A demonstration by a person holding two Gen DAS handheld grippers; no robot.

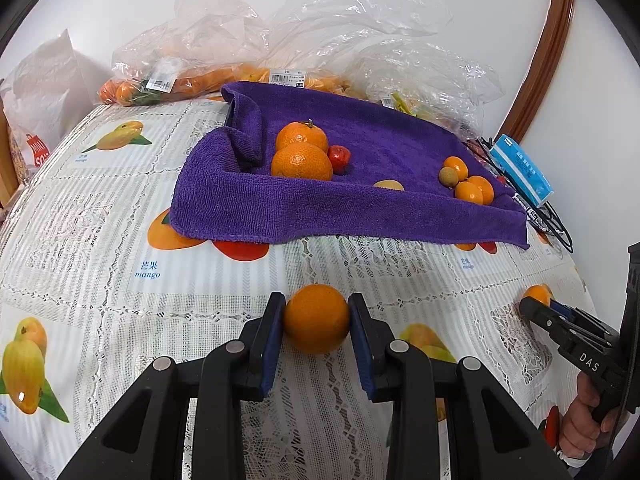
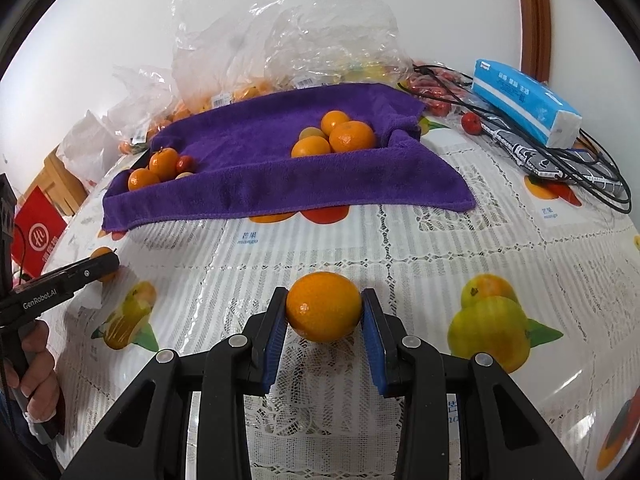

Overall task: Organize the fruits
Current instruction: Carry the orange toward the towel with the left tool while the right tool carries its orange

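1. The left gripper (image 1: 316, 320) has its fingers closed on an orange (image 1: 316, 318), pads pressed to both sides; the fruit sits low over the surface (image 1: 120, 240), and whether it touches cannot be told.
2. The right gripper (image 2: 323, 307) likewise has its fingers clamped around a second orange (image 2: 323, 306), near the front of the surface.
3. On the purple towel (image 1: 280, 208), two groups already lie well apart: larger oranges with a small red fruit (image 1: 339, 158) on one side, and a cluster of small oranges (image 1: 466, 182) on the other.
4. Sorting looks partly done; both held oranges have yet to reach the towel.
5. Bagged fruit (image 1: 180, 80) behind the towel may remain unsorted.
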